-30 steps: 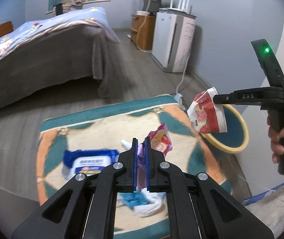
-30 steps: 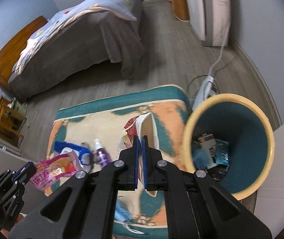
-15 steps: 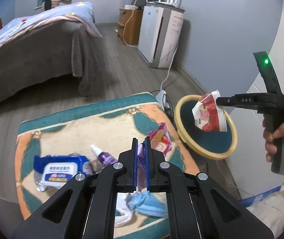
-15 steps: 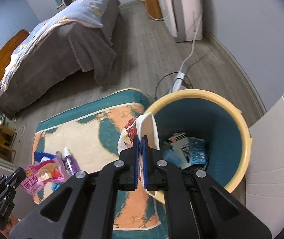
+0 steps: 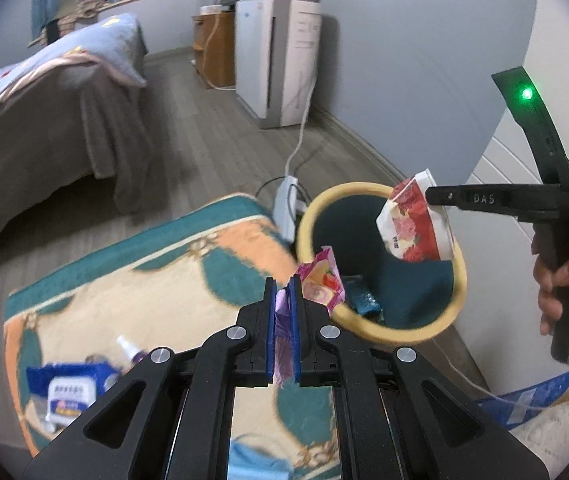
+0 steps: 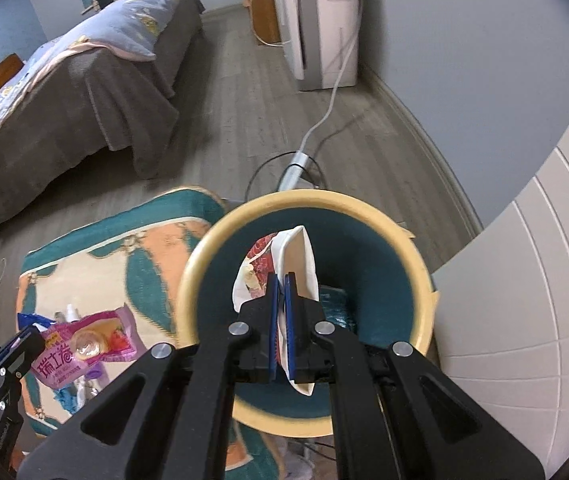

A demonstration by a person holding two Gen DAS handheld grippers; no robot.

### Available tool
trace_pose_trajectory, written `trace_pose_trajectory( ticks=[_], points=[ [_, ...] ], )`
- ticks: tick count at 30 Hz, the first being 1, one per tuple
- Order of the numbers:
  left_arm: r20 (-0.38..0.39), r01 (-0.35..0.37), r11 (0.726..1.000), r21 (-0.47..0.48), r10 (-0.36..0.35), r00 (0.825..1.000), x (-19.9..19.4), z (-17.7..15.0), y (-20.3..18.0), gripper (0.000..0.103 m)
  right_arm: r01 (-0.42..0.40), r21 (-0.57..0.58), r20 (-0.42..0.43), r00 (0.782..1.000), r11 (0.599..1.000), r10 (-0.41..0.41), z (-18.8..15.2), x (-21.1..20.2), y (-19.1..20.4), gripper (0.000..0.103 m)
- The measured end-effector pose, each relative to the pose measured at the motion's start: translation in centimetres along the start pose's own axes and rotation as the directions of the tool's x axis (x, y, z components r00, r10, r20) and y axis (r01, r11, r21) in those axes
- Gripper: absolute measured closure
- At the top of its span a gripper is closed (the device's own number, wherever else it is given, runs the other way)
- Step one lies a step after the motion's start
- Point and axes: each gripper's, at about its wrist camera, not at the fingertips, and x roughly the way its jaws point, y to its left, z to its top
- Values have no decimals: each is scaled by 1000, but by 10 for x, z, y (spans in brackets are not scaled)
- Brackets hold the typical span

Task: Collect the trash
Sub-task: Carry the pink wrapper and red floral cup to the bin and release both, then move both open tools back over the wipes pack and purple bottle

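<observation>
You are holding your right gripper (image 6: 282,300), clenched on a red-and-white floral wrapper (image 6: 284,256), above the yellow-rimmed teal bin (image 6: 212,240). Your left gripper (image 5: 283,300), grasping a pink snack packet (image 5: 322,280), is nearing the bin's rim; centre each before releasing.

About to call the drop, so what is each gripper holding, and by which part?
Left gripper: pink snack wrapper, pinched at one end. Right gripper: red-and-white floral packet, pinched at its top edge, hanging over the bin.

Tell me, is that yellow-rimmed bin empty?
No: the bin already holds wrappers at the bottom, such as a blue packet seen in the left wrist view.
</observation>
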Motion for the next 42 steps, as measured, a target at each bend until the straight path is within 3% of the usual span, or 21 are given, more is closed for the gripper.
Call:
trace_pose_trajectory(
  ticks=[8,18,20,24,26,28,32,36,39,42],
  points=[
    [-30,38,996,81,-36,999,35,25,-44,96,93,-2,-3,996,996,-93,2,8,-19,100],
    [-42,84,995,50,-82,996,78,50,-70,96,136,46,2,991,990,-137,2,13,-30,100],
    [-27,89,995,40,-88,996,79,51,-69,90,138,52,5,990,989,-138,3,13,-30,99],
    [-16,80,995,58,-80,997,77,49,-71,64,131,52,-8,991,990,-130,1,16,-29,98],
    [-8,69,995,69,-68,998,74,46,-71,57,125,54,-9,992,991,-125,2,16,-28,93],
    [-4,62,996,63,-62,998,72,45,-68,46,122,51,0,993,991,-122,2,14,-25,72],
    [-3,44,998,36,-44,999,64,38,-53,32,118,35,8,993,992,-118,3,12,-18,58],
    [3,18,1000,7,-18,1000,53,33,-35,15,135,30,28,990,990,-136,4,8,-12,15],
    [13,-16,1000,-22,16,1000,45,30,-18,9,134,35,54,989,990,-136,8,1,-7,5],
    [-1,-48,997,-53,48,999,41,27,0,8,133,23,61,989,991,-134,10,-1,0,6]
  ],
)
